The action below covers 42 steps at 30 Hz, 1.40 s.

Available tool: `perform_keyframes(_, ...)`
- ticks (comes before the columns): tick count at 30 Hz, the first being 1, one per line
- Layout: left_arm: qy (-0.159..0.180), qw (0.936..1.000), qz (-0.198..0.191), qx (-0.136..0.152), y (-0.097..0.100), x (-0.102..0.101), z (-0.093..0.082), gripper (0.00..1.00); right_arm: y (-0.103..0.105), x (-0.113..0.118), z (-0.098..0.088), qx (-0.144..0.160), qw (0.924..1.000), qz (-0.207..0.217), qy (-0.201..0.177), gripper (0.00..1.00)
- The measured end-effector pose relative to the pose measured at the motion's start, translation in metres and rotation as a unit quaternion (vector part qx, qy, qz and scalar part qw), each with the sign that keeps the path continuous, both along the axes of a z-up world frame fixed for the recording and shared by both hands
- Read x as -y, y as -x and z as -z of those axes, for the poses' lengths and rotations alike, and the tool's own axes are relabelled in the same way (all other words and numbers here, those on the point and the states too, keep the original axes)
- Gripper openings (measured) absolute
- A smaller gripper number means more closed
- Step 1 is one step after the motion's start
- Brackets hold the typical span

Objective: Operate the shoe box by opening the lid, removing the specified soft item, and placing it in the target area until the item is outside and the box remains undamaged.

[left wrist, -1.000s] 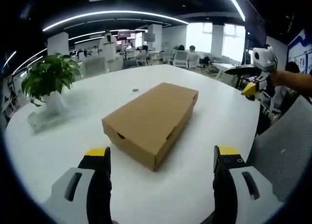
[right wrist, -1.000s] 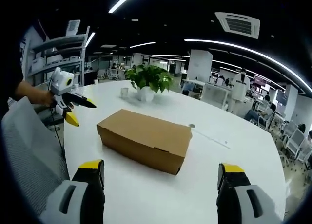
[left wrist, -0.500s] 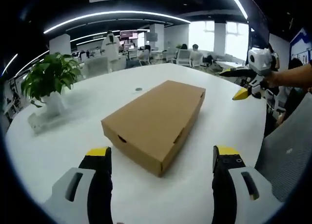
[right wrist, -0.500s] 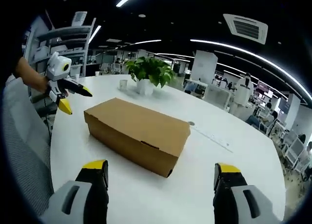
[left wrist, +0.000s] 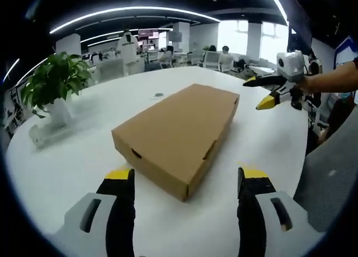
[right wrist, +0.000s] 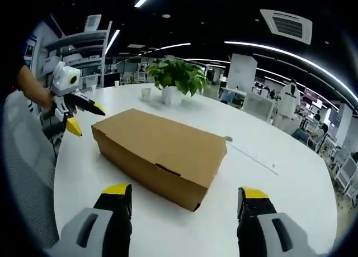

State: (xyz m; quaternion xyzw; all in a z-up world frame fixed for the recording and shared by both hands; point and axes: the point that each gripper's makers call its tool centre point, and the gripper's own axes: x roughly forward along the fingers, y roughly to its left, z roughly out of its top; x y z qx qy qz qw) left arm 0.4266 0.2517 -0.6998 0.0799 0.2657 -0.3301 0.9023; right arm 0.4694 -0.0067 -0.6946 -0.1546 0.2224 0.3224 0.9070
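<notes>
A brown cardboard shoe box (left wrist: 179, 131) lies on the round white table (left wrist: 67, 167) with its lid down. My left gripper (left wrist: 185, 176) is open just short of the box's near corner, nothing between its yellow-tipped jaws. In the right gripper view the same box (right wrist: 159, 151) lies lengthwise, and my right gripper (right wrist: 185, 194) stands open before its long front side. The right gripper (left wrist: 268, 92) enters the left gripper view from the right, jaws apart above the table's far side. The left gripper (right wrist: 75, 114) is seen in the right gripper view at the left, held by a hand.
A potted green plant (left wrist: 53, 92) stands at the table's left side, and the plant (right wrist: 176, 78) is behind the box in the right gripper view, beside a small cup (right wrist: 146, 93). A grey mesh chair back (left wrist: 330, 179) is close at the right. Desks, chairs and people lie beyond.
Both grippers have come closer to the box, which looks larger in each view. The right gripper has moved inward over the table's edge. The lid stays down.
</notes>
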Motion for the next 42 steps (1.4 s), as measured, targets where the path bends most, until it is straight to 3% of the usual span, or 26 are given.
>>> perform_keyframes(8,-0.005,0.9998,-0.006,-0.016,-0.006,0.005,0.008,0.68,-0.008,-0.001,0.017,-0.02,0.9994,-0.012,0.027,0.72)
perform_keyframes(11,0.01,0.9994,-0.014,-0.03,-0.008,0.007,0.009,0.66,-0.01,-0.002,0.018,-0.024,0.9992,-0.014,0.028,0.71)
perform_keyframes(27,0.016,0.9985,-0.017,-0.049,-0.007,0.013,0.023,0.61,-0.021,-0.015,0.017,-0.039,0.9992,0.002,-0.003,0.55)
perform_keyframes(32,0.021,0.9976,-0.034,-0.056,-0.014,0.01,0.026,0.59,-0.024,-0.018,0.025,-0.048,0.9988,0.001,0.014,0.5)
perform_keyframes(35,0.029,0.9972,-0.043,-0.054,-0.018,0.007,0.028,0.56,-0.025,-0.02,0.026,-0.053,0.9985,0.01,0.002,0.44)
perform_keyframes(42,0.03,0.9967,-0.053,-0.054,-0.023,0.005,0.033,0.52,-0.024,-0.02,0.025,-0.056,0.9982,0.022,-0.01,0.44)
